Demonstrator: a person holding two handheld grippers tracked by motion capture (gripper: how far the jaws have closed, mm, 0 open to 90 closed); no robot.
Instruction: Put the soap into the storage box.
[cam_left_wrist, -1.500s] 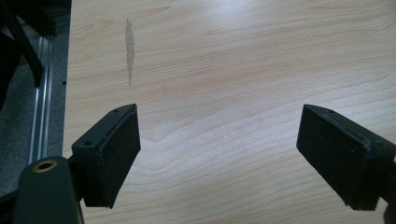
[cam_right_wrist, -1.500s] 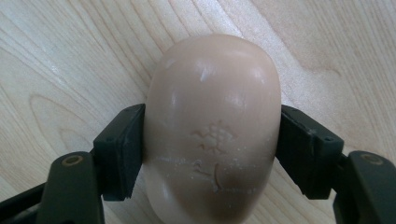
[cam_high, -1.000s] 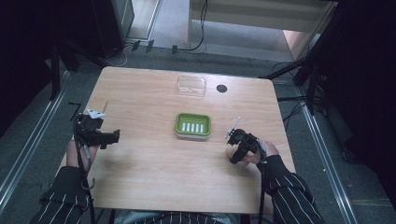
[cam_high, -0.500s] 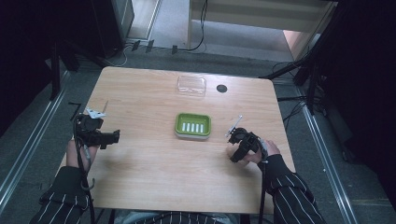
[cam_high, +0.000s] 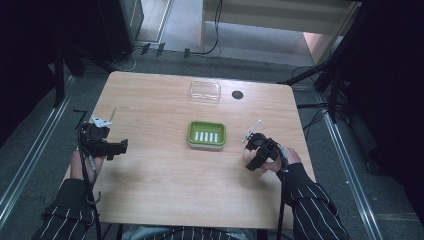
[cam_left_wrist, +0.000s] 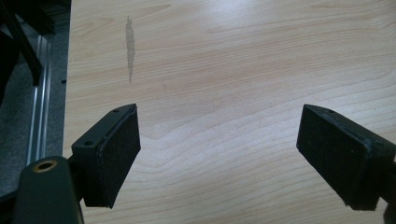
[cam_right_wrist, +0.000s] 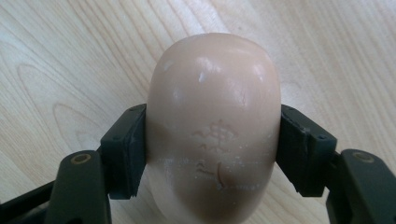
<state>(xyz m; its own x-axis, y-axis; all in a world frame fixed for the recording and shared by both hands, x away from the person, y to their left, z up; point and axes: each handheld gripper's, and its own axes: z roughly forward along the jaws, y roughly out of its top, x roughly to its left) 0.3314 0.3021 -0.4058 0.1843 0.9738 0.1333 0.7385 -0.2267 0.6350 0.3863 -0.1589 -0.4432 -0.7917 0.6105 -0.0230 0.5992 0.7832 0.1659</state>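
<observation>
Gripping: the right gripper (cam_right_wrist: 212, 154) has its jaws pressed on both flanks of a beige soap bar (cam_right_wrist: 212, 121), near the right edge of the tabletop (cam_high: 165, 200).
Step in hand: judging by the grasp, the bar is secured and ready to be carried.
Soap dish: the green soap dish (cam_high: 206, 135) sits at the middle of the tabletop, well apart from the bar.
Clear lid: a clear plastic lid (cam_high: 205, 91) lies near the far edge.
Left gripper: the left gripper (cam_left_wrist: 219, 154) hangs wide and empty over bare wood near the left edge.
Next move: probably lifting the bar and bringing it over the dish, keeping the slippery bar from sliding out.
</observation>
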